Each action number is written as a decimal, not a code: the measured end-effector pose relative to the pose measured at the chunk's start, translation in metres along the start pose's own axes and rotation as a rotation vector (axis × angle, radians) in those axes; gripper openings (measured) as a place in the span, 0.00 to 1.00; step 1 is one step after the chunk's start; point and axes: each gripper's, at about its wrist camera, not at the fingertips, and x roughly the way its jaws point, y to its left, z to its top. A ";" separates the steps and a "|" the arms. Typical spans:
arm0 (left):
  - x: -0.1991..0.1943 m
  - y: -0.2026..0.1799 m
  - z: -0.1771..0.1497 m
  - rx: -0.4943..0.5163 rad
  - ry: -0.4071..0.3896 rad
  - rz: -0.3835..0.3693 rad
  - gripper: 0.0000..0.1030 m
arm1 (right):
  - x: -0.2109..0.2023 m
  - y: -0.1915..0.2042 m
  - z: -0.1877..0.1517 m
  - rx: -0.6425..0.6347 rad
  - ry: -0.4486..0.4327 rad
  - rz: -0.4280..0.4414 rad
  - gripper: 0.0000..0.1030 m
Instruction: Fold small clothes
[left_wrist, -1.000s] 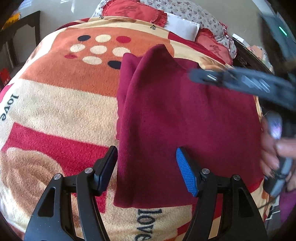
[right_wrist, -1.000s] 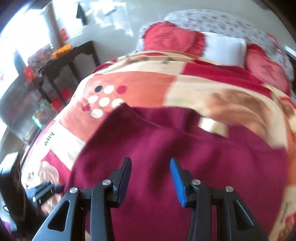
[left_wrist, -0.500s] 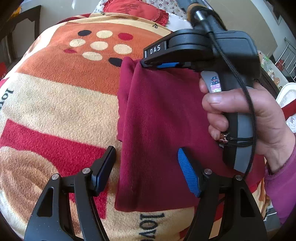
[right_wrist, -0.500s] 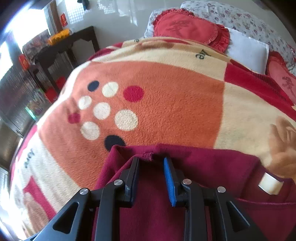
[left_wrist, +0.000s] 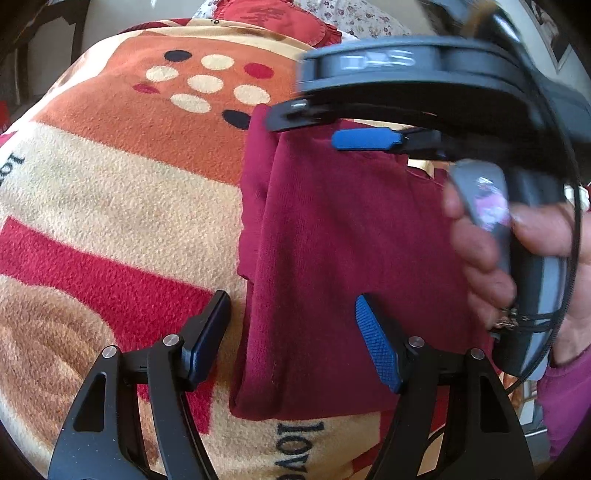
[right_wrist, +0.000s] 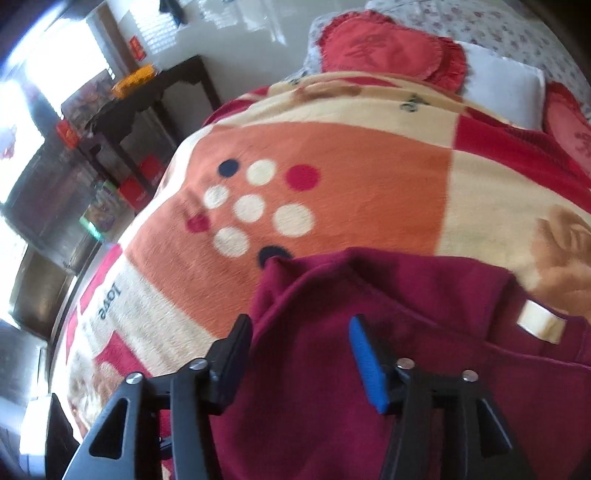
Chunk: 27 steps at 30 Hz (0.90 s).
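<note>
maroon garment (left_wrist: 343, 266) lies folded lengthwise on bed blanket (left_wrist: 122, 192), near-left edge between left gripper (left_wrist: 291, 343) fingers, pads clear of cloth, gripper open

right gripper (right_wrist: 301, 356) at far-left corner, jaws opening, cloth below and between but not pinched; person's hand (left_wrist: 495, 254) on its handle

judgement: fold edge just laid; lift right gripper straight up so corner stays put; left gripper could press near edge flat
</note>
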 end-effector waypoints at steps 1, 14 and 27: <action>0.000 0.000 0.000 -0.001 0.000 -0.001 0.69 | 0.006 0.006 0.002 -0.016 0.015 -0.019 0.63; -0.005 0.010 0.017 -0.035 0.006 -0.055 0.70 | 0.005 0.010 -0.002 -0.062 -0.025 -0.085 0.18; -0.023 -0.021 0.023 -0.003 -0.038 -0.171 0.41 | -0.049 -0.033 -0.023 0.092 -0.121 0.016 0.16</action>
